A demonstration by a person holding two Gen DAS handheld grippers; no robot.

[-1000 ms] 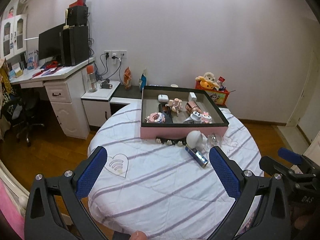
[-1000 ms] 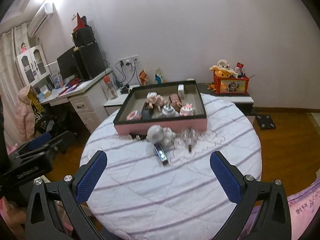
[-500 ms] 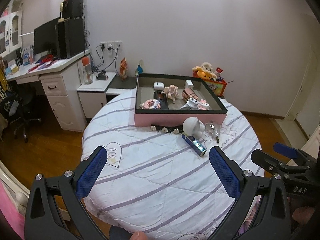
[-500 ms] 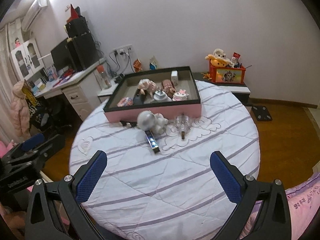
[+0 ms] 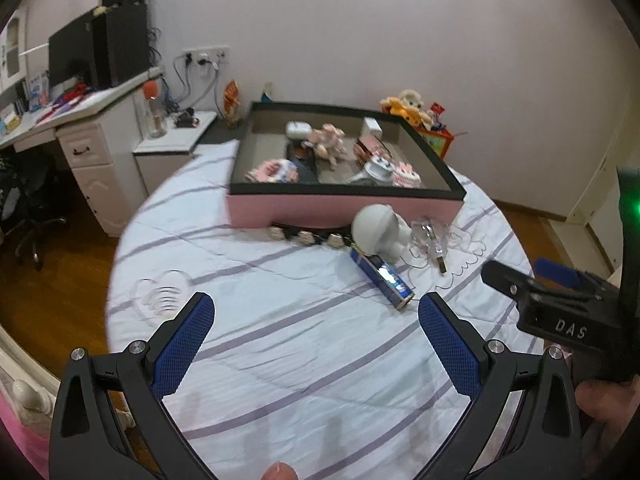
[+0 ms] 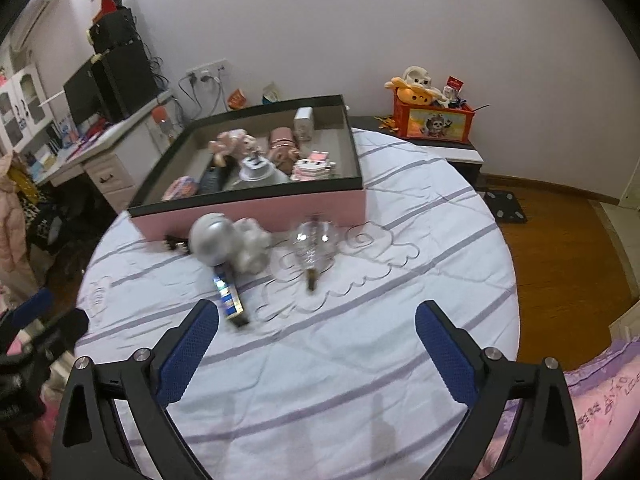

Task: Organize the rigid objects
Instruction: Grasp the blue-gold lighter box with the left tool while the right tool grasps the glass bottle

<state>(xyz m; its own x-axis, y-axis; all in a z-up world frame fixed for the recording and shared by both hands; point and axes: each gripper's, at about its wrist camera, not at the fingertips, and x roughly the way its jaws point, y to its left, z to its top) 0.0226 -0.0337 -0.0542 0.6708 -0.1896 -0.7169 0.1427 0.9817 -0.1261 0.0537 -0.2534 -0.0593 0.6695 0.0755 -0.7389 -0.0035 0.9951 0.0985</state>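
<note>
From the left wrist view, our left gripper hangs over the near edge of a round table in a striped white cloth, jaws spread wide and holding nothing. Toward the far edge sits a pink box, small trinkets inside. Just in front of it lie a white round-headed figure, a blue rectangular bar, a clear glass piece and a black studded strap.

From the right wrist view, our right gripper is likewise wide open and empty above the near edge. The figure touches the bar; motion blur makes the glass piece hard to identify, perhaps a bottle.
</note>
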